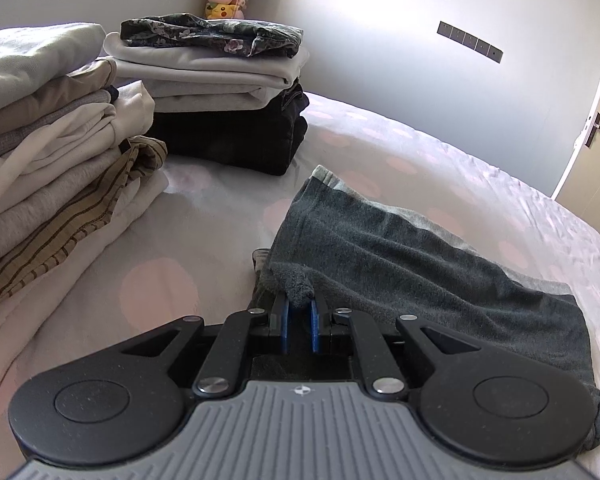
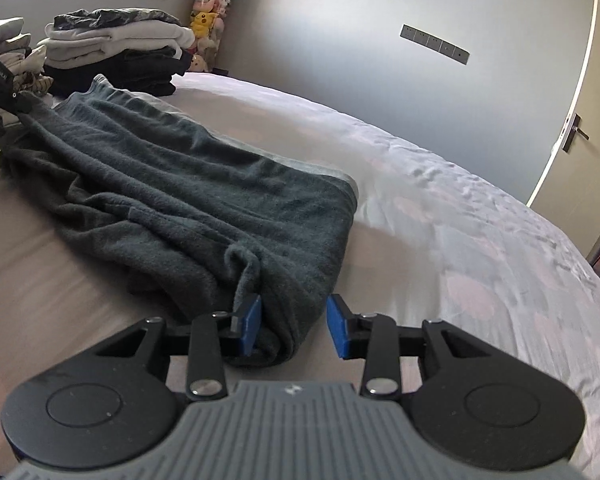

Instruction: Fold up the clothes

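L fingers (image 1: 286, 316) pinching fleece garment (image 1: 400, 256), R jaws astride hem

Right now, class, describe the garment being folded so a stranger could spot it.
On the bed, in front of the two stacks of folded clothes, lies a dark grey fleece garment. It alone is spread out, unstacked and held.

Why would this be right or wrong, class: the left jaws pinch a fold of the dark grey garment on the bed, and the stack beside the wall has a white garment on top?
One detail is wrong. The stack beside the wall is topped by a dark floral garment, not a white one; white ones lie under it, as the left wrist view shows. The rest holds: the left gripper pinches a fold of the grey garment on the bed.
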### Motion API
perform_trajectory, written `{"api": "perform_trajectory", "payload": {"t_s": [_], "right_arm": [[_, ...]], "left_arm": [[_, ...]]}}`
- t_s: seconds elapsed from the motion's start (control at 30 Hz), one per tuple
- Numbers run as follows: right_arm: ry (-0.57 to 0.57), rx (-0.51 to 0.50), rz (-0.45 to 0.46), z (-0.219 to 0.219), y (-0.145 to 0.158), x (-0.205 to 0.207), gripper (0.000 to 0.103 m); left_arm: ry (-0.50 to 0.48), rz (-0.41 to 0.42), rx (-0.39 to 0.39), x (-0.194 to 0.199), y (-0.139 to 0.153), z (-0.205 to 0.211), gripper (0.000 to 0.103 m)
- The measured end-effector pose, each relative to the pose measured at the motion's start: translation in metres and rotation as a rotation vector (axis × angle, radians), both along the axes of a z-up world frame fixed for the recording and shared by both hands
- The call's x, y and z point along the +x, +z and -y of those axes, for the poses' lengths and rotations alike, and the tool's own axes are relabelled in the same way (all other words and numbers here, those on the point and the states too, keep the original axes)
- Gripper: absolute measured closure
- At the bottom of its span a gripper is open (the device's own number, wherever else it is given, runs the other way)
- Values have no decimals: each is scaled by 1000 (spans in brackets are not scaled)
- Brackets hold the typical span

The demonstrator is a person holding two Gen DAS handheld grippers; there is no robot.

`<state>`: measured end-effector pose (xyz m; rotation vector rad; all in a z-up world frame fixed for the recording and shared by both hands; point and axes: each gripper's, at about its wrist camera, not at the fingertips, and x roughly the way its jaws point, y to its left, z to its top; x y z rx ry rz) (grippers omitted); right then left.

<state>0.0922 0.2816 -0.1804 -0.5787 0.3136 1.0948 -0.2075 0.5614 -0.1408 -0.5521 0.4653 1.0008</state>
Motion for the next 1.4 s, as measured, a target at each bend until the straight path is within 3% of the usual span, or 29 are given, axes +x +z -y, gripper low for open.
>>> {"api": "perform_trajectory", "payload": {"t_s": [0.13, 0.23, 0.33, 0.43, 0.53, 0.67, 0.77, 0.9, 1.0, 1.07, 1.13, 1.2, 1.3, 1.4], "right_arm": [[-25, -4, -4, -11, -5, 9, 67], [-16, -28, -22, -18, -11, 12, 93], [-25, 2, 19, -11, -4, 5, 97], [-93, 93, -22, 2, 14, 11, 98], [-110, 102, -35, 10, 19, 12, 98], [-89, 19, -93, 6, 4, 12, 98], [-87, -18, -124, 1, -5, 16, 97], [-100, -19, -175, 5, -7, 21, 94], [-133, 17, -218, 14, 0, 23, 91], [-170, 67, -247, 21, 8, 24, 87], [-200, 126, -274, 27, 16, 24, 74], [-219, 178, -315, 29, 22, 25, 63], [-242, 203, -475, 25, 25, 37, 59], [-293, 191, -600, 19, 31, 56, 52]], "left_arm": [[4, 2, -8, 0, -1, -1, 91], [5, -4, -9, 0, -1, -1, 91], [15, -8, -14, -1, 0, -1, 91], [25, -12, -18, -2, 1, -1, 92], [34, -16, -22, -3, 1, -1, 92], [47, -74, -121, -2, -14, -12, 91], [40, -105, -119, 3, -21, -13, 86], [64, -174, -75, 11, -18, -6, 78], [99, -174, -16, 14, 2, 7, 73], [116, -160, 46, 15, 17, 19, 60], [110, -132, 77, 17, 28, 27, 47], [79, -94, 64, 20, 32, 28, 47], [23, -61, 19, 23, 24, 20, 47], [-16, -88, -13, 27, 9, 9, 47]]}}
